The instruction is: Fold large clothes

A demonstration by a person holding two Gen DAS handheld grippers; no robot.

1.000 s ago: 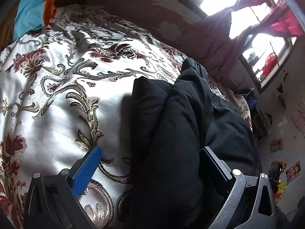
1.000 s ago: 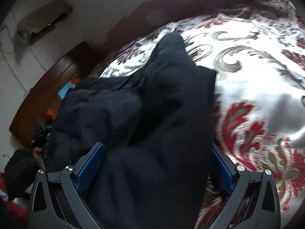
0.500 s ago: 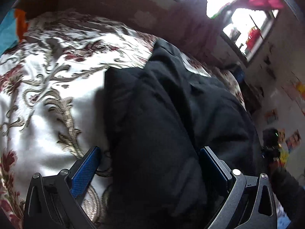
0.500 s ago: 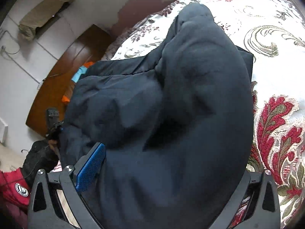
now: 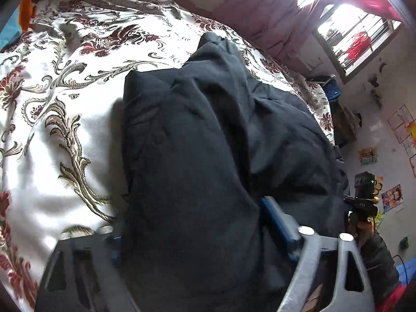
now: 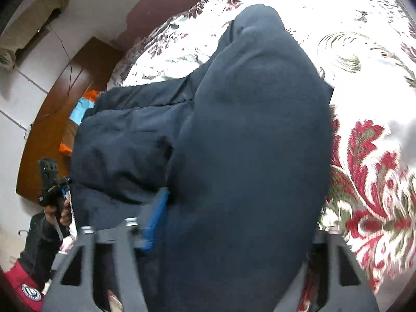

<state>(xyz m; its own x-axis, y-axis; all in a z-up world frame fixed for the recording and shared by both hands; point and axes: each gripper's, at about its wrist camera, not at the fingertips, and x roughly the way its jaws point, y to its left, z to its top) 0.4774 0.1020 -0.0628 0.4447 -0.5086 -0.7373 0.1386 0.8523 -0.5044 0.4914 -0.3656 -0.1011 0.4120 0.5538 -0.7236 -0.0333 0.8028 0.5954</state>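
Observation:
A large dark navy garment lies bunched on a bed with a floral white, red and gold cover. My left gripper has its fingers closed in on a thick fold of the garment; the blue pad presses its right side. In the right wrist view the same garment fills the middle. My right gripper is shut on another thick fold; its left blue pad shows, and cloth hides the right one.
A window with red curtains is at the far right. A wooden headboard with blue and orange cloth is at the left. The other gripper and hand show at the bed's edge.
Both grippers have narrowed from wide open onto folds of the dark garment. The cloth has bunched up and risen between the fingers.

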